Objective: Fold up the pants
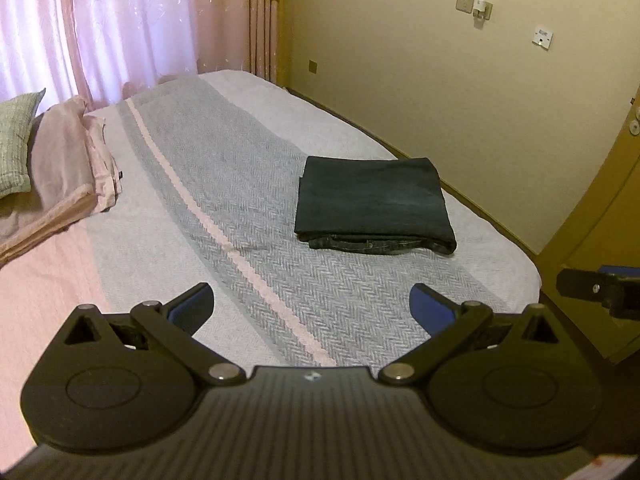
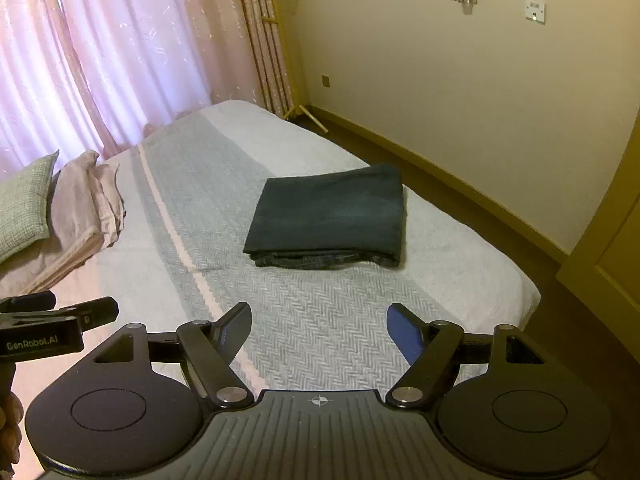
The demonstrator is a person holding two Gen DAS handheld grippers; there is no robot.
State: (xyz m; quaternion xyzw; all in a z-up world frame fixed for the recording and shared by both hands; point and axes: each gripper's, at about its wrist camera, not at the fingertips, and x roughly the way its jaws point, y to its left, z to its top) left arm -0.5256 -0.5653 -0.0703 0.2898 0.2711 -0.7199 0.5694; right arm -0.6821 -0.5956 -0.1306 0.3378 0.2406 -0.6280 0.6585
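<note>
1. Pants: the dark pants [image 1: 374,202] lie on the bed [image 1: 248,184] as a compact rectangular stack, right of centre in the left wrist view and at centre in the right wrist view [image 2: 330,216]. Several layers show along the near edge, with the waistband or hem seams facing the cameras. The top layer is flat and smooth.

2. Left gripper [image 1: 312,308]: it sits at the bottom of its own frame with the fingers [image 1: 196,306] spread wide apart. Nothing is between them. It hangs above the striped bedcover, well apart from the pants.

3. Right gripper [image 2: 318,328]: it sits at the bottom of its own frame, fingers [image 2: 404,334] likewise spread wide and holding nothing. It is clear of the pants, with bare bedcover between.

4. Surroundings: a pillow [image 1: 18,144] and folded pink bedding [image 1: 68,160] occupy the left edge of each frame, well apart from the pants. Curtains [image 1: 100,28] fill the upper left.

5. Progress judgement: the folding appears complete. The pants form a tidy stack, and neither gripper touches the cloth.

6. Remaining work: none is evident. At most, the slightly uneven near edge could be squared. Whether the underside layers are aligned cannot be determined from these views.
</note>
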